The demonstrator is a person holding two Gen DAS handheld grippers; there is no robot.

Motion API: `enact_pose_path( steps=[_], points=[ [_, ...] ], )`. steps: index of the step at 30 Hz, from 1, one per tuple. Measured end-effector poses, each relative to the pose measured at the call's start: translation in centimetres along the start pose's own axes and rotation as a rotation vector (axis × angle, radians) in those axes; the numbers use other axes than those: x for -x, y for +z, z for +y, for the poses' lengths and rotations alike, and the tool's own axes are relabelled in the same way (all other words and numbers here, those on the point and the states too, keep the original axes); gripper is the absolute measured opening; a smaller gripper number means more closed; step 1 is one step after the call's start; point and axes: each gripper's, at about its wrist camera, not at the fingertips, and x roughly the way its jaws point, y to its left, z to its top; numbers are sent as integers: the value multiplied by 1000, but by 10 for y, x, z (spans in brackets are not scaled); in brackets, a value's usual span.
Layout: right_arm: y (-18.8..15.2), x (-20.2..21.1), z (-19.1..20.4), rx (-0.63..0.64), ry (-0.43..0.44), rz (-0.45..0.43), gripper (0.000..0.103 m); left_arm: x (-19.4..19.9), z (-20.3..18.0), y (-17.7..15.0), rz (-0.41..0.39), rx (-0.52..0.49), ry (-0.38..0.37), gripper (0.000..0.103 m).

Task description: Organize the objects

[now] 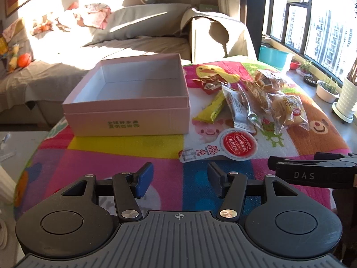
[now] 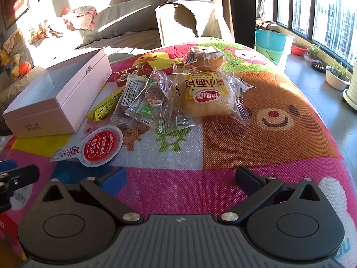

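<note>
While both grippers hover over the bright cartoon-print tabletop (image 1: 125,156), left gripper (image 1: 180,179) and right gripper (image 2: 180,182) have their fingers apart and hold nothing. One empty pink cardboard box (image 1: 131,102) waits beside the heap, likely as the bin. About six wrapped snacks (image 2: 207,93) cluster together, plus one round red-and-white card (image 2: 100,148).

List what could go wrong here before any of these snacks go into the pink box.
1. The snack packets overlap in a pile: gripping the bread roll packet may drag the clear cookie packet beside it.
2. The crinkly wrappers look slippery and could slide from the open right hand-held gripper.
3. The pink box sits near the mat's left edge; a nudge from the left hand-held gripper might shift it off.
</note>
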Motion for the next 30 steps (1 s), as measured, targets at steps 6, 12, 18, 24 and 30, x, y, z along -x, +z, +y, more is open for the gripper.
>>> enact_pose_path(
  steps=[6, 12, 18, 24, 30],
  points=[
    [13, -11, 16, 90, -75, 132, 103, 47, 22, 37, 82, -28, 42, 60],
    [30, -16, 13, 60, -69, 248, 103, 69, 61, 74, 91, -26, 79, 60],
    [50, 21, 20, -56, -97, 277, 103, 52, 115, 102, 86, 45, 83, 60],
    [84, 94, 62, 26, -269, 178, 103, -3, 169, 127, 166, 96, -20, 60],
    [118, 132, 80, -83, -357, 151, 103, -68, 209, 137, 241, 100, -36, 58]
  ],
)
